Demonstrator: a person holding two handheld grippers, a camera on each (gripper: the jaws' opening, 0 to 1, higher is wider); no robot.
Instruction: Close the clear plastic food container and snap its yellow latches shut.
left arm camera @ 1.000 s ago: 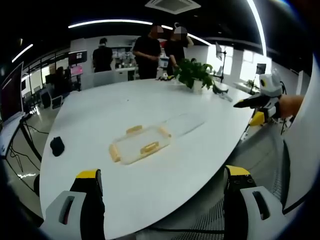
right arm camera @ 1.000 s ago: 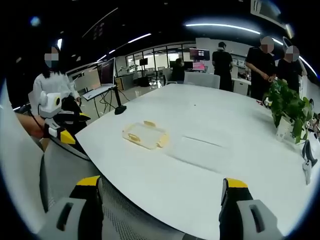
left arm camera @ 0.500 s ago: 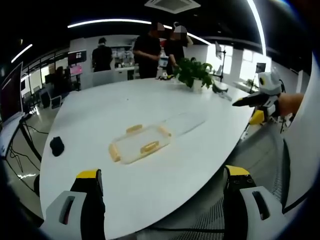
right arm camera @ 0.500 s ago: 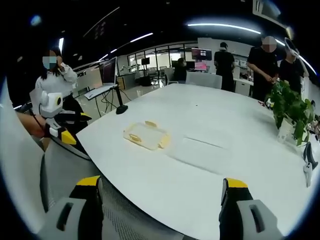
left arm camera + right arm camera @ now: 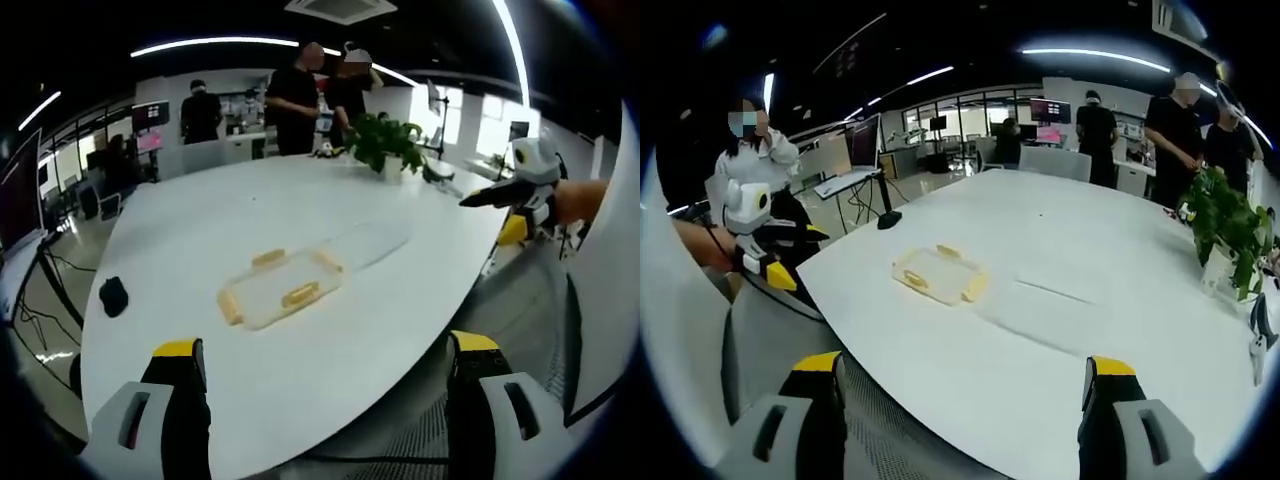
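Container lying open on table, lid lying flat beside it; left gripper and right gripper hovering well apart from it, jaws spread, gripping nothing; advising approaching lid's far edge first, folding lid over, then pressing yellow latches one by one

The left gripper is held with its jaws spread wide and nothing between them, and the right gripper is spread the same way. Each is seen from the other's view off to the side, held in a hand
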